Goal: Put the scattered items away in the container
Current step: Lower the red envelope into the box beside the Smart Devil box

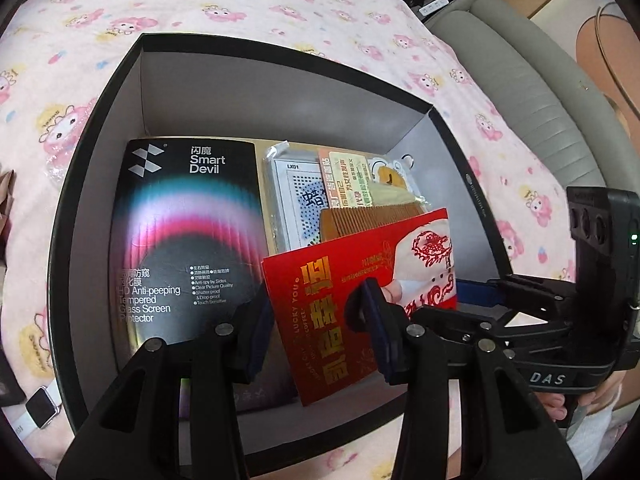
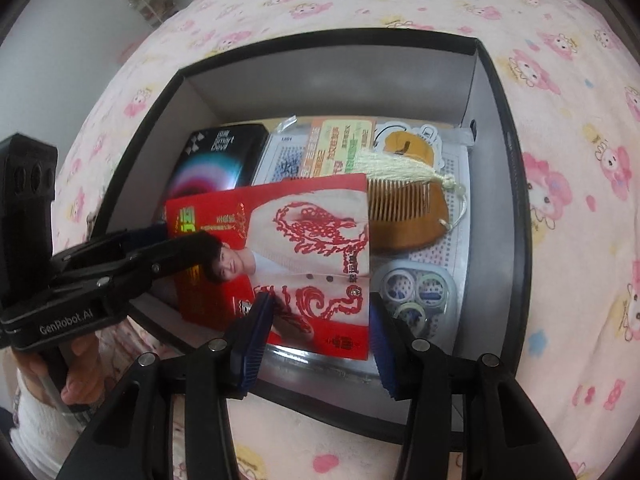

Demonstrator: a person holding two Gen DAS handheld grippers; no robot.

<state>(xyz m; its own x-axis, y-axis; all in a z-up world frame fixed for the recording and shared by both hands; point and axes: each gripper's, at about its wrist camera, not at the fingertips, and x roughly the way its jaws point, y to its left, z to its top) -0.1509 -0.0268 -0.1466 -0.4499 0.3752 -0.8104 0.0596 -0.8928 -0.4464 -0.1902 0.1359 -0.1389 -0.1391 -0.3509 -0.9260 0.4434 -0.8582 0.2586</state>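
A black box [image 1: 280, 46] with grey inner walls [image 2: 320, 36] lies open on the bed. Over its contents a red card [image 1: 340, 280] with a printed picture [image 2: 312, 232] hangs tilted. My left gripper [image 1: 316, 312] straddles the card's left edge, one finger over it and one under, as the right wrist view shows [image 2: 176, 240]. My right gripper [image 2: 320, 316] straddles the opposite edge [image 1: 452, 304] the same way. Both pairs of jaws stand partly apart around the card. A hand holds each gripper's handle.
In the box lie a dark Smart Devil screen protector pack [image 1: 184, 220], a wooden comb [image 2: 404, 216] with a pale tassel, a dotted board in plastic [image 1: 296, 196], stickers and a tape-roll pack [image 2: 416, 292]. A white smartwatch [image 1: 40, 408] lies on the pink cover. A grey chair [image 1: 520, 80] stands beside the bed.
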